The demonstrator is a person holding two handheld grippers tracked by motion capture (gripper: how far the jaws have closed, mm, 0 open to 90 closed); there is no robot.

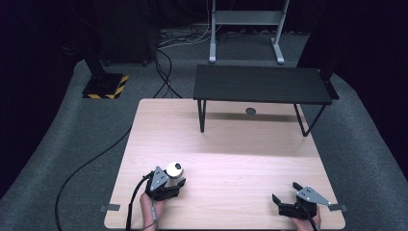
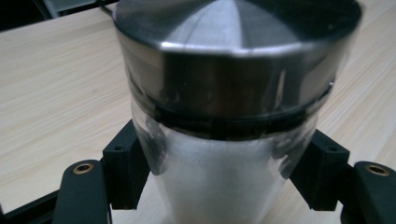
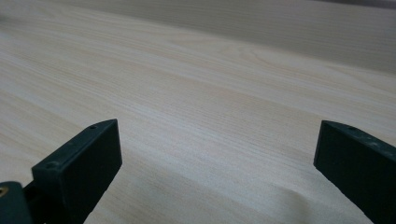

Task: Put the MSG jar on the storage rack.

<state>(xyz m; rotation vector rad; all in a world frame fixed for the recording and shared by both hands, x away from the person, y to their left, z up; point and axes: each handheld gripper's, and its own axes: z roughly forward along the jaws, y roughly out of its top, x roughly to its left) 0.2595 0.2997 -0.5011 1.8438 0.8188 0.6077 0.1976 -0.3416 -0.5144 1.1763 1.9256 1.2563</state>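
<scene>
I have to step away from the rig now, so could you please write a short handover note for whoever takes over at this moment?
Left gripper: shut on the metal-lidded jar, jaws on both sides of its clear body below the lid; the jar holds something white.
Right gripper: open, holding nothing, low over the table at its near right.
Jar sits at the near left of the table; whether it is lifted cannot be told.
A black shelf stands at the far side of the table.
Done: jar grasped. Left: probably moving it somewhere; nothing has been placed yet.

Glossy clear jar (image 2: 224,177) with brushed-metal lid (image 2: 233,42); matt pale wood-grain table (image 3: 196,79).
</scene>
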